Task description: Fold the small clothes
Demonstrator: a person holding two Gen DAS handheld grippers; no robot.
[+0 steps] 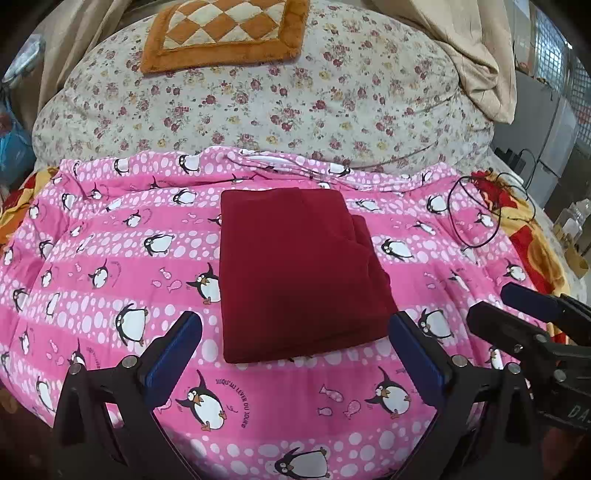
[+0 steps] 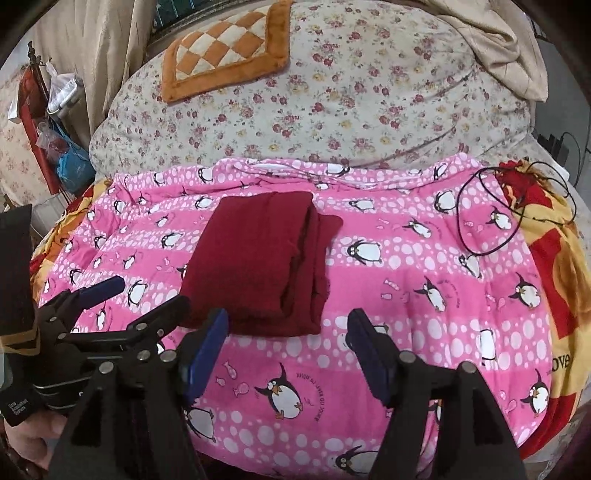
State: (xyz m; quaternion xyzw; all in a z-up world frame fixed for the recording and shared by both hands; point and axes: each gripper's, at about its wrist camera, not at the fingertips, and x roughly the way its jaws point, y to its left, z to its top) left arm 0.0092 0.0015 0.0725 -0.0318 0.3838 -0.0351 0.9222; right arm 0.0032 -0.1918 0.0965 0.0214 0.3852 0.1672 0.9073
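A dark red garment, folded into a neat rectangle, lies flat on a pink quilt printed with penguins and white dots. In the left wrist view the garment sits at the centre of the frame; in the right wrist view it sits left of centre, with its layered folded edges showing along its right side.

The left gripper fills the bottom of its own frame, its two blue-padded fingers spread wide and holding nothing, just short of the garment's near edge. The right gripper is likewise spread wide and empty at the bottom of its frame, above the quilt near the garment's lower right corner. Each gripper also appears at the edge of the other's view.

Beyond the quilt, in the upper half of both frames, lies a floral duvet with an orange checked cushion on it. A thin black cable loops on the quilt at the right.
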